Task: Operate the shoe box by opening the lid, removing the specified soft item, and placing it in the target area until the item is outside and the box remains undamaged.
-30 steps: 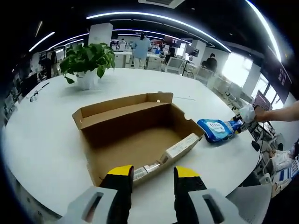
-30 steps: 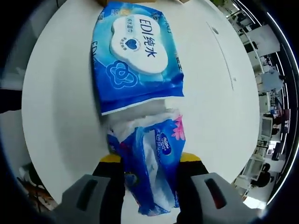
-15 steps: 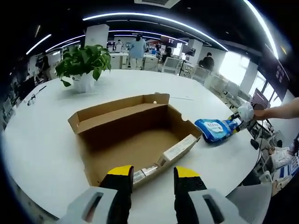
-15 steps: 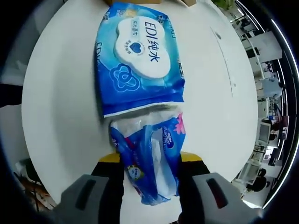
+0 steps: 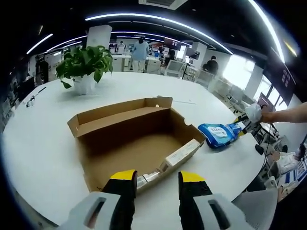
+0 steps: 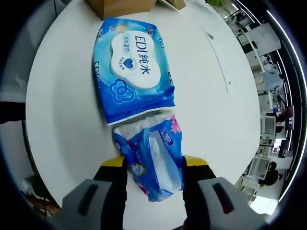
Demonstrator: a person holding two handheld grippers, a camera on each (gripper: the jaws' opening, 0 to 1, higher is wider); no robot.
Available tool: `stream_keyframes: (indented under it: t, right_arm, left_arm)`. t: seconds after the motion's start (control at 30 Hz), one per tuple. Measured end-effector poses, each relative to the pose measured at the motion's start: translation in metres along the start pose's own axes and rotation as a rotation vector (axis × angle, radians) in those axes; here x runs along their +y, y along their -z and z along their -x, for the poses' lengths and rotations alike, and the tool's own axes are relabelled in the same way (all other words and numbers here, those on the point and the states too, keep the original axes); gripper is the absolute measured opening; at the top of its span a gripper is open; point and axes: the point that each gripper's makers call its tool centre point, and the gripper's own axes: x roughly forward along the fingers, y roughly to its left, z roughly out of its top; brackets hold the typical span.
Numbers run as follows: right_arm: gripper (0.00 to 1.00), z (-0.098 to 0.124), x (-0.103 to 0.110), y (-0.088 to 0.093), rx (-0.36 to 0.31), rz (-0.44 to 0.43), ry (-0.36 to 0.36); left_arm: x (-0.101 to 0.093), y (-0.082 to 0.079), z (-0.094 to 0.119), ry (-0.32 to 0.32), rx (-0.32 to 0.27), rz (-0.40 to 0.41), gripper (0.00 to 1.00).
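Tissue pack (image 6: 154, 160) | out of shoe box (image 5: 136, 139), on desk (image 6: 62, 120) beside wet-wipes pack (image 6: 132, 67) | my right claw (image 6: 154, 165) pinches it | soft, light, crinkly: I'd grip mid-body | left claw (image 5: 157, 178) open, empty.

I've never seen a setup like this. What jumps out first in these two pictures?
An open cardboard shoe box sits empty in the middle of a round white table. Beside it lies a bright blue wipes pack, and the right hand-held gripper has a smaller blue tissue pack between its jaws.
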Motion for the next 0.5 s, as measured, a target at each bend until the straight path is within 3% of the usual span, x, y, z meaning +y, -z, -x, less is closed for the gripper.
stream_keyframes:
  t: [0.37,0.5]
  right_arm:
    - [0.44,0.014,0.001,0.002,-0.011,-0.140,0.025]
    - [0.44,0.020,0.005,-0.005,-0.047,-0.230,0.027]
  left_arm:
    - [0.002,-0.002,0.001,0.028,-0.011,-0.007,0.35]
    - [0.005,-0.001,0.003,0.034,-0.016,-0.003,0.35]
